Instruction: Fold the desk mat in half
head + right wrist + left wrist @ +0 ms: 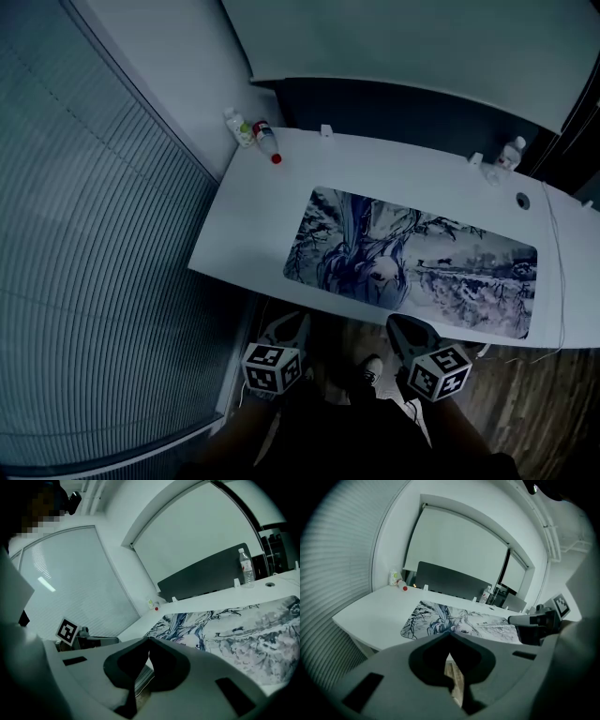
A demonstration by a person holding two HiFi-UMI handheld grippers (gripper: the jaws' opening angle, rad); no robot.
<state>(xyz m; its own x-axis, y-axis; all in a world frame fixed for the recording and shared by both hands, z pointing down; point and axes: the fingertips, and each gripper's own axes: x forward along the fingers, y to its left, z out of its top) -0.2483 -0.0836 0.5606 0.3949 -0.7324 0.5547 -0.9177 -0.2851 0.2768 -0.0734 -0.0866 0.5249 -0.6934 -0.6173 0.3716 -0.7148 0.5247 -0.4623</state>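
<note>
The desk mat, printed with a blue-grey illustration, lies flat and unfolded on the white desk, its long side along the near edge. Both grippers hover just short of that edge, over the floor. My left gripper is below the mat's left half, my right gripper below its middle. Neither touches the mat. In the left gripper view the mat lies beyond the left gripper, whose jaws meet with nothing between them. In the right gripper view the right gripper is likewise shut and empty before the mat.
Two bottles stand at the desk's far left corner and one bottle at the far right. A thin cable runs down the right side. A dark partition backs the desk; window blinds fill the left.
</note>
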